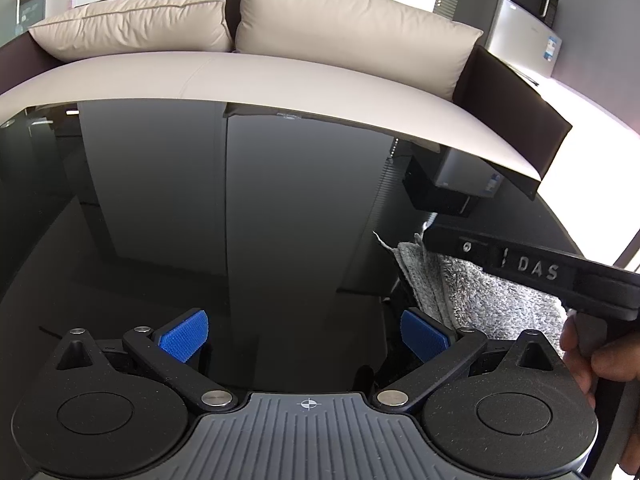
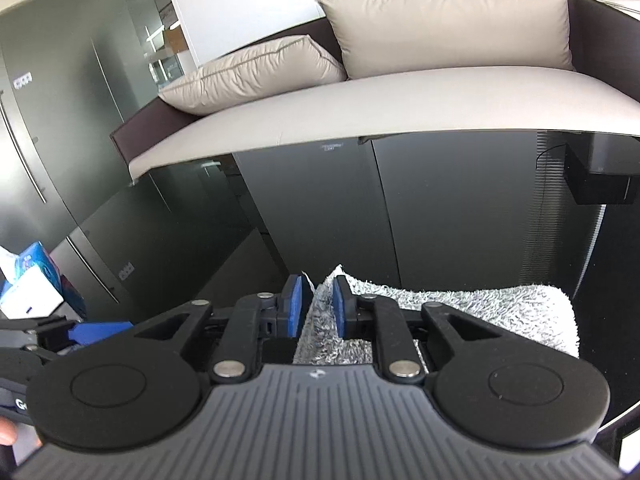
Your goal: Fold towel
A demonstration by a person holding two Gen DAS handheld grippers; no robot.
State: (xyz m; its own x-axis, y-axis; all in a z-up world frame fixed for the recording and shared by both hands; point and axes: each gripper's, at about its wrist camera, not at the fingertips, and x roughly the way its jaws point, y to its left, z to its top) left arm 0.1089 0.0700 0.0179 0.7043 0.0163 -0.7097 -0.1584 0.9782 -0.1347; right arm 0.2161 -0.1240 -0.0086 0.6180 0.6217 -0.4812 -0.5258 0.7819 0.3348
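Observation:
A grey shaggy towel [image 1: 480, 300] lies folded on the dark glossy table [image 1: 200, 220], to the right of my left gripper [image 1: 304, 338]. That gripper stands wide open over bare table, with nothing between its blue pads. My right gripper [image 2: 317, 306] reaches over the towel [image 2: 480, 312] at its left end. Its blue pads stand a little apart, the towel's edge shows in the gap, and neither pad presses on it. In the left wrist view one of the right gripper's fingers [image 1: 460, 246] crosses above the towel, with a hand [image 1: 592, 360] on its grip.
A sofa seat [image 1: 280, 76] with two beige cushions [image 1: 344, 24] runs along the table's far edge. A grey printer [image 1: 516, 40] stands at the back right. A blue and white tissue pack [image 2: 28, 276] sits off the table's left side.

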